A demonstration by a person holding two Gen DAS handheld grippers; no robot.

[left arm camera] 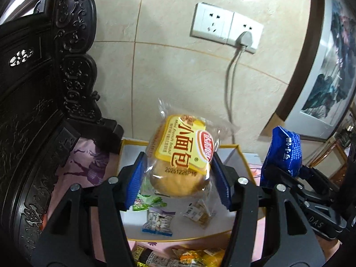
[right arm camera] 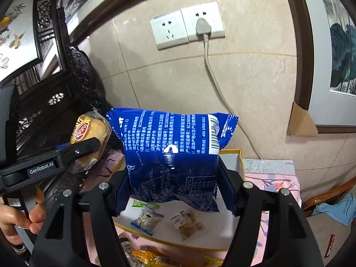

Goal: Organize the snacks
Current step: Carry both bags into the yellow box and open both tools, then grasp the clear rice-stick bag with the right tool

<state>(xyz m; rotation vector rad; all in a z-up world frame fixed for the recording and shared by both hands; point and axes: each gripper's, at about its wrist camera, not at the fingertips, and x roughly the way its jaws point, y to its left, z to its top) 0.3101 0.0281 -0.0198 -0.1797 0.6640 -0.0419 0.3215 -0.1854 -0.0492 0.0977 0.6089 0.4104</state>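
Left gripper (left arm camera: 178, 175): blue-padded fingers (left arm camera: 135, 180) clamped on clear-wrapped yellow-labelled small bread bun (left arm camera: 178, 162), held above white yellow-rimmed shallow box (left arm camera: 240, 153) on table. Box holds small green sweet packet (left arm camera: 146, 202), white-blue candy packet (left arm camera: 156, 221), clear nut packet (left arm camera: 199, 213). Right gripper (right arm camera: 173, 191): fingers clamped on glossy blue foil snack bag (right arm camera: 171, 155), also raised over box, beside bun.

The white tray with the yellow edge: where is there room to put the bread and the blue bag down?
The tray is bare along its back, near the wall. Its front is crowded: green candy, blue-white candy and clear packet lie there.
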